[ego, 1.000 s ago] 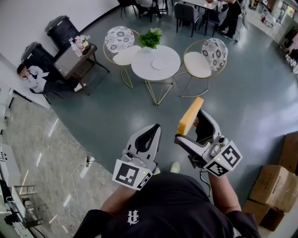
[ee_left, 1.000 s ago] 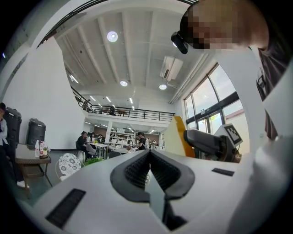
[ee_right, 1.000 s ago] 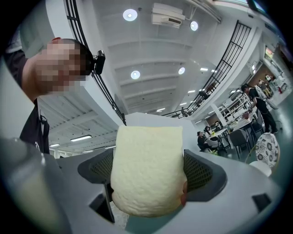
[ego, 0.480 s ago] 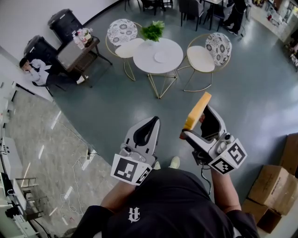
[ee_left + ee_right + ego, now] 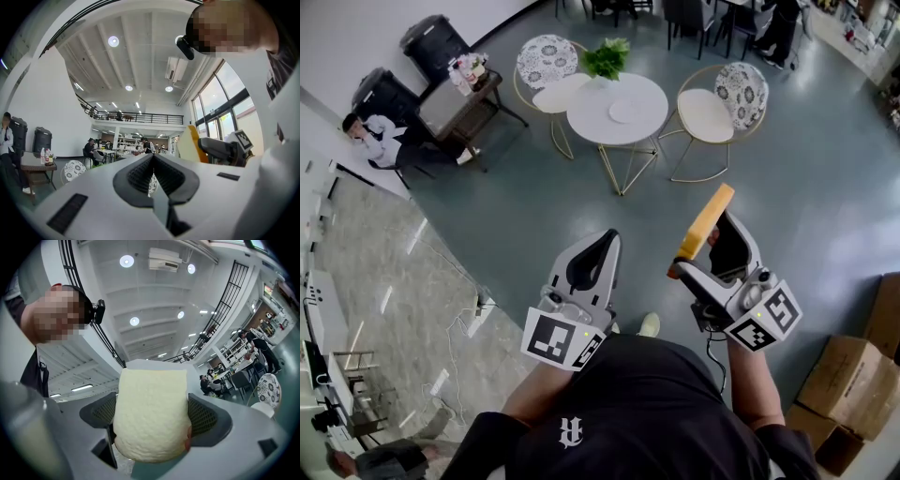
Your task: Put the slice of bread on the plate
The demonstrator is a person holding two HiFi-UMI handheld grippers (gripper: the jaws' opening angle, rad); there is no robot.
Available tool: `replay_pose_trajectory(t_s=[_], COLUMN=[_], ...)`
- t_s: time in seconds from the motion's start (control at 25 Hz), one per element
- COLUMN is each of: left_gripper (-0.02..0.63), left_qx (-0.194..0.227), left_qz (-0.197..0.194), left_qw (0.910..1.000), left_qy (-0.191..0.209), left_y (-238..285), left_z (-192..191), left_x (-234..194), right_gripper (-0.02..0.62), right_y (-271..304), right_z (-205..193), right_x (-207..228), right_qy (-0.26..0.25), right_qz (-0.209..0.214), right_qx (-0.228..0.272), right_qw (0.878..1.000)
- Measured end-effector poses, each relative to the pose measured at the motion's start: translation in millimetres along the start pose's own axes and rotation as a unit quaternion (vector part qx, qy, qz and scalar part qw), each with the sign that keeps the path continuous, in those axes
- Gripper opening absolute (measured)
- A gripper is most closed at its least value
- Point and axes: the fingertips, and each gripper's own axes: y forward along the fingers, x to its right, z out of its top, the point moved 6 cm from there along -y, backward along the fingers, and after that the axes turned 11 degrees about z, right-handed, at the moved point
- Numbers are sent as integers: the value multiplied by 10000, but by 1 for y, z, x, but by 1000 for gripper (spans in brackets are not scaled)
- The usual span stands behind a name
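Pale, yellow-crusted slice of bread (image 5: 705,223) stands on edge, clamped in the right gripper's (image 5: 710,246) jaws, well short of the round white counter (image 5: 586,120). What seems to be a plate (image 5: 624,112) lies on that counter. The left gripper (image 5: 602,246), likewise well apart from the counter, has its jaws together on nothing.

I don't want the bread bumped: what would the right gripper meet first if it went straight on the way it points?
Nothing close, it seems. The right gripper, shut on the bread, tilts upward: its own view looks mostly at ceiling, with a chair low and aside. Depth is unclear.
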Motion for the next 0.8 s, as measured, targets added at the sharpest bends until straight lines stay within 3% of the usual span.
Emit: replay_pose_trajectory(t_s=[0.8], left_gripper=[8], left_qx=[-53], left_qz=[-27], left_qw=[10000], left_qy=[-17], left_y=[39], left_z=[-10], left_x=[14], right_gripper=[485], right_y=[-13], right_z=[5], right_x=[35], right_qy=[103], right_qz=[-88], right_qx=[56], right_qw=[9999])
